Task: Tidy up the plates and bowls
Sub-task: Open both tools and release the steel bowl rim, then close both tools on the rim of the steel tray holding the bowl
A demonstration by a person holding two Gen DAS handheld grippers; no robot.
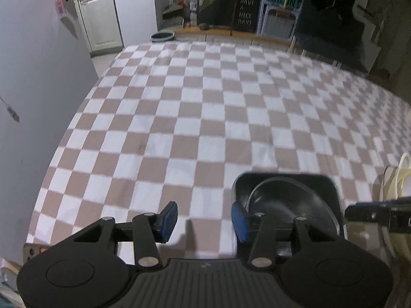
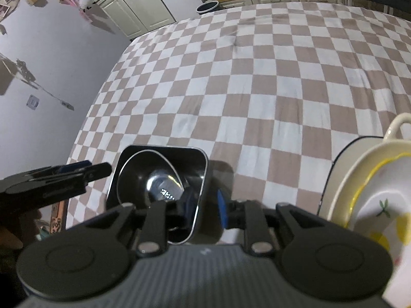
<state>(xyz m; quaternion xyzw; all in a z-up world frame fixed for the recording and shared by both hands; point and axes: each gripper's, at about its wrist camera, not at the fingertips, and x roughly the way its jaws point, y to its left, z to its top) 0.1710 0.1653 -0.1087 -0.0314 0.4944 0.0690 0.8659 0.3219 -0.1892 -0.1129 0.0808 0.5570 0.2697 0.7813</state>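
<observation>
A black square dish [image 1: 322,187] stands near the front of the checkered table [image 1: 179,128], with a round black bowl [image 1: 282,200] nested in it. My left gripper [image 1: 203,220] is open just left of the dish, only cloth between its fingers; its right finger [image 1: 239,224] is at the dish's left wall. In the right wrist view my right gripper [image 2: 205,205] is open astride the right wall of the square dish [image 2: 203,164], one finger inside, one outside, without pressing. The round bowl [image 2: 143,174] shines inside. A cream stack of dishes [image 2: 359,179] sits to the right.
A grey wall [image 1: 38,89] runs close along the table's left edge. The cream stack holds a flower-patterned bowl [image 2: 380,205] and a handled cream dish [image 2: 395,125]. Checkered cloth stretches to the far edge, where a dark round bin [image 1: 161,36] and white cabinets [image 1: 100,23] stand.
</observation>
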